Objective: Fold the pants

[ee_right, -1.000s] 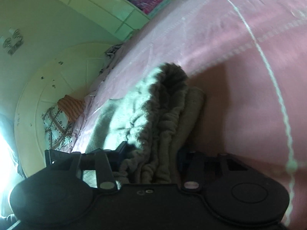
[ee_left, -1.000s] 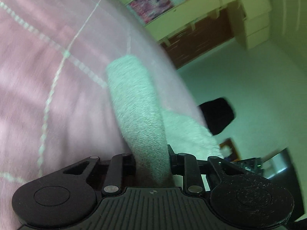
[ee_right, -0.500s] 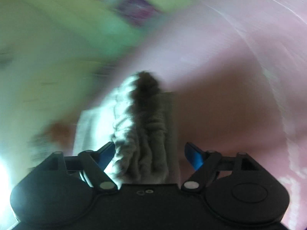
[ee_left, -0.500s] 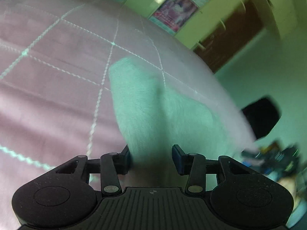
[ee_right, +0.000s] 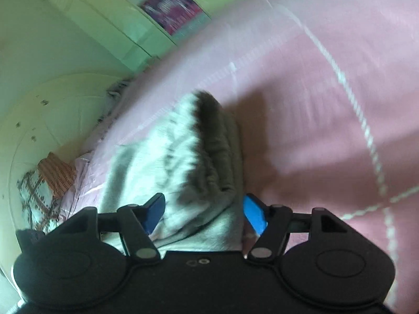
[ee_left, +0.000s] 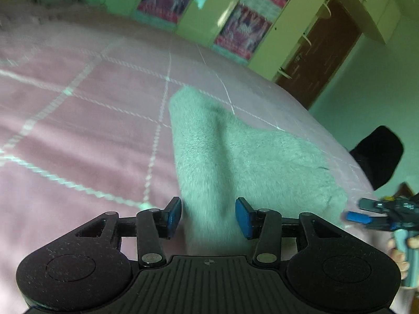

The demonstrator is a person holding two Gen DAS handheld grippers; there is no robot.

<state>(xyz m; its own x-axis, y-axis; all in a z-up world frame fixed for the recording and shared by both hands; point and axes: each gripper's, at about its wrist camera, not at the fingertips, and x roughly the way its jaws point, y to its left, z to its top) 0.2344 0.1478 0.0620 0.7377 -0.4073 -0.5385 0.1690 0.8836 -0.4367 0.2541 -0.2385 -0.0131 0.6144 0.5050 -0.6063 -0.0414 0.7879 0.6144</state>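
Two grippers are in view, each angled downward toward a pink bed [ee_left: 78, 120] with a white stitched grid. The left gripper [ee_left: 208, 216] points along the pants [ee_left: 235, 157]; its blue pads [ee_left: 174, 213] stand apart on either side of a raised ridge of fabric, and a gap shows between each pad and the cloth. The right gripper [ee_right: 203, 213] also points down along the garment; its jaws are opening, with the bunched fabric between the blue pads [ee_right: 252, 213]. The right-hand pad lies just beside the cloth edge; contact cannot be confirmed because of blur. In the left wrist view the right gripper [ee_left: 358, 217] appears at the right edge, held in a hand [ee_left: 400, 253], with blue fingertips pointing toward the garment's near corner.

The pants lie on the bed, near its edge in the left wrist view. The visible long axis runs away from each camera, from the gripper toward the far end of the cloth. In the left wrist view the far end is a rounded corner, and a fold ridge runs down the middle toward the gripper.

The fabric is light grey and fleecy. In the right wrist view it is gathered and wrinkled, with a darker shaded crest [ee_right: 212, 130] and stacked layers [ee_right: 231, 157] along its right side.
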